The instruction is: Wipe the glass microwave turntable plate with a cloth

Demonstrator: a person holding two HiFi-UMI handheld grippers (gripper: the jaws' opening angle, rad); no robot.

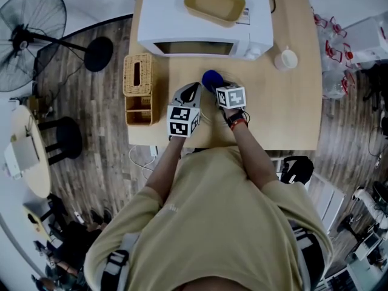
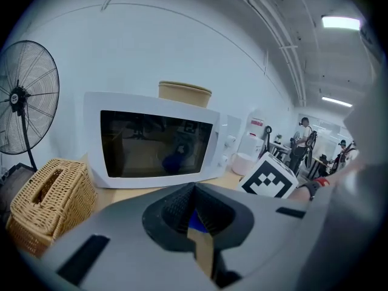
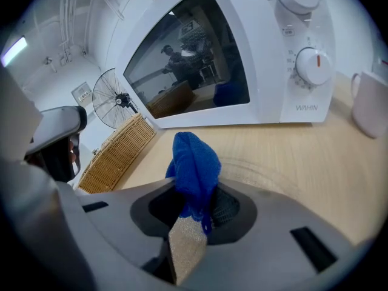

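Blue cloth point(image 3: 194, 162) bunches up from the right gripper's point(image 3: 197, 210) clamped jaws. The clear plate point(image 3: 265, 176) shows only a faint rim on the table point(image 3: 339, 180). The left gripper's point(image 2: 194, 190) jaws are together.

Person: beige short-sleeved T-shirt point(image 1: 206, 223); red-and-black wristband point(image 1: 237, 123) on right wrist. Both left gripper point(image 1: 195, 87) and right gripper point(image 1: 213, 82): grey moulded bodies, white cubes point(image 1: 183, 119) bearing black square markers.
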